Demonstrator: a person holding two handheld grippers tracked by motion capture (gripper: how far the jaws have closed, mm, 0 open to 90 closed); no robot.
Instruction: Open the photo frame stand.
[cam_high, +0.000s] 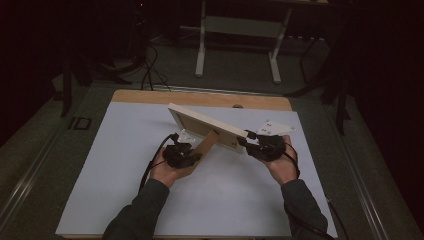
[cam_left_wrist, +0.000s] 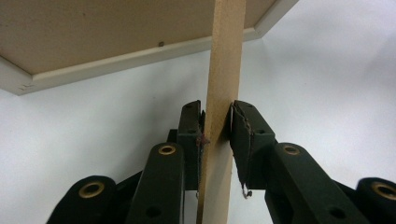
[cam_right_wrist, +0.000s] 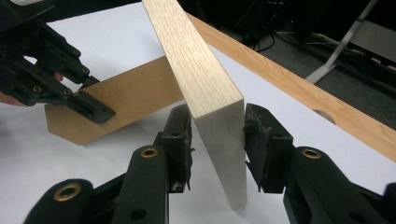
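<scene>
A light wooden picture frame (cam_high: 205, 122) stands tilted above the white table top (cam_high: 125, 175). Its brown easel stand (cam_high: 207, 145) is swung out from the back. My left gripper (cam_high: 187, 155) is shut on that stand; in the left gripper view the thin board (cam_left_wrist: 224, 70) runs up between the jaws of my left gripper (cam_left_wrist: 217, 116) toward the frame's back (cam_left_wrist: 93, 32). My right gripper (cam_high: 248, 142) is at the frame's right end. In the right gripper view, that gripper (cam_right_wrist: 217, 126) has its pads on both faces of the frame (cam_right_wrist: 196, 70), with the stand (cam_right_wrist: 135, 98) and left gripper (cam_right_wrist: 93, 100) beyond.
A wooden strip (cam_high: 200, 97) with a small hole (cam_high: 238, 106) borders the table's far edge. Behind it on the dark floor are a white-legged stand (cam_high: 237, 30) and cables (cam_high: 147, 70). Bare white surface lies left of and in front of the hands.
</scene>
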